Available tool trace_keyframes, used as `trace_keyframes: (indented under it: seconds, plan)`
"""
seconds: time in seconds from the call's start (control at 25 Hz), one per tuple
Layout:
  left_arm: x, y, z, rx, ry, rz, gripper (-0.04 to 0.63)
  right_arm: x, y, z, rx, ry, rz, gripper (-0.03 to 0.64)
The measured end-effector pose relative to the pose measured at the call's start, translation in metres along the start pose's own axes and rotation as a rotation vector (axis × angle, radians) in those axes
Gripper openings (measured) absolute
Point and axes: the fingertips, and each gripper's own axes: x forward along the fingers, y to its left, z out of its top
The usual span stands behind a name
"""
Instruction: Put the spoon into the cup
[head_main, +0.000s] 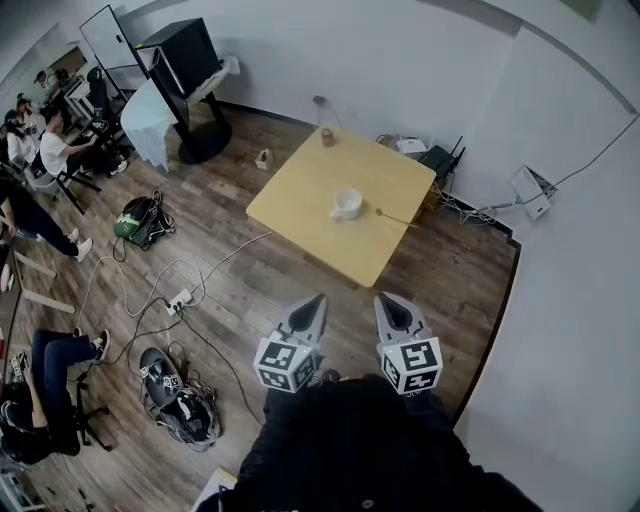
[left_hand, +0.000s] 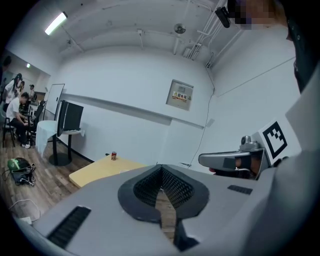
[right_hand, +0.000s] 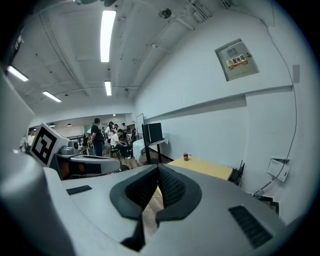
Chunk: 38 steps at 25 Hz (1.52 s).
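A: Where is the spoon (head_main: 396, 218)?

B: It lies flat on the yellow wooden tabletop (head_main: 300, 185), just to the right of the white cup (head_main: 346, 205) and not touching it. Its round end seems to lie nearest the cup, and the thin handle runs off towards the table's right edge. The cup stands upright near the middle, mouth up, so it looks ready to take the spoon.

A: And the grippers?

B: Both are well short of the table, held side by side over the wooden floor (head_main: 250, 290) in front of the person's body. The left gripper (head_main: 319, 299) has its jaws pressed together at the tips with nothing between them. The right gripper (head_main: 381, 297) is the same: jaws together and empty.

A: Why are they held like that?

B: I'd guess it's a ready carry. Both tip slightly downward and aim towards the table, with nothing to hold yet. The task looks unstarted and the spoon untouched.

A: Which one should go for it?

B: Probably the right, since the spoon lies on that side of the cup. It would have to spread its jaws first, and a thin handle lying flat on wood gives little to pinch.

A: Is anything in the way?

B: Only a small can (head_main: 327, 137) at the far corner, well apart from both the cup and the spoon.
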Motion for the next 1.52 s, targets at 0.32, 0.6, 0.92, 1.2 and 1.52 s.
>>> trace_keyframes:
  seconds: [0.32,0.6,0.92,1.2,1.52]
  plan:
    - [-0.015,0.013,-0.01,-0.038,0.026,0.024,0.032,0.008,0.02,-0.008,0.061,0.026,0.037,0.021]
    - [-0.019,0.013,-0.024,-0.054,0.06,-0.007,0.032,0.003,0.029,-0.026,0.111,0.06,0.024,0.021]
    - [-0.02,0.017,-0.035,-0.071,0.087,-0.013,0.032,0.01,0.034,-0.04,0.14,0.104,0.032,0.021]
    - [-0.028,0.049,-0.041,-0.107,0.085,0.051,0.032,0.035,0.041,-0.041,0.147,0.111,0.073,0.021]
    - [0.039,0.068,-0.039,-0.138,0.115,0.049,0.032,0.076,-0.018,-0.047,0.208,0.14,0.045,0.021]
